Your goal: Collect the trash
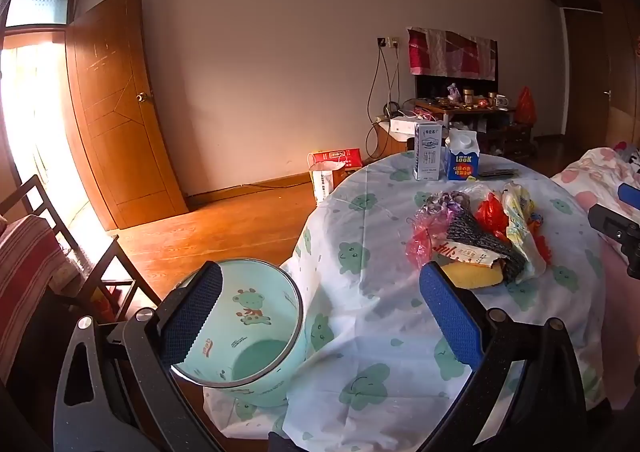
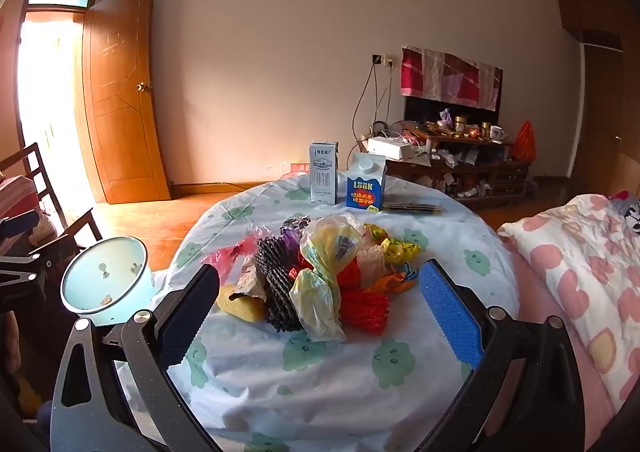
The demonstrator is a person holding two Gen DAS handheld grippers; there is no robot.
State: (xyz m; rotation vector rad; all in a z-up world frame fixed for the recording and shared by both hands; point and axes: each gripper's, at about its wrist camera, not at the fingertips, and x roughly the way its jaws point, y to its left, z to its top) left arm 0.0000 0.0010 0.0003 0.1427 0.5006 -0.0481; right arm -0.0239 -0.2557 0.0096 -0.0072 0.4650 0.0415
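My left gripper (image 1: 320, 306) and my right gripper (image 2: 320, 306) are both spread wide with nothing between their pads. The trash pile (image 2: 320, 276) of crumpled bags, wrappers and foam netting lies on the round table (image 2: 328, 380), in front of two upright cartons (image 2: 346, 182). The pale green bin (image 1: 248, 332) stands on the floor beside the table.

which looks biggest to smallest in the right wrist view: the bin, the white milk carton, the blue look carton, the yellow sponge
1. bin, though it sits nearer the camera
2. white milk carton
3. blue LOOK carton, close to the milk carton
4. yellow sponge, partly covered
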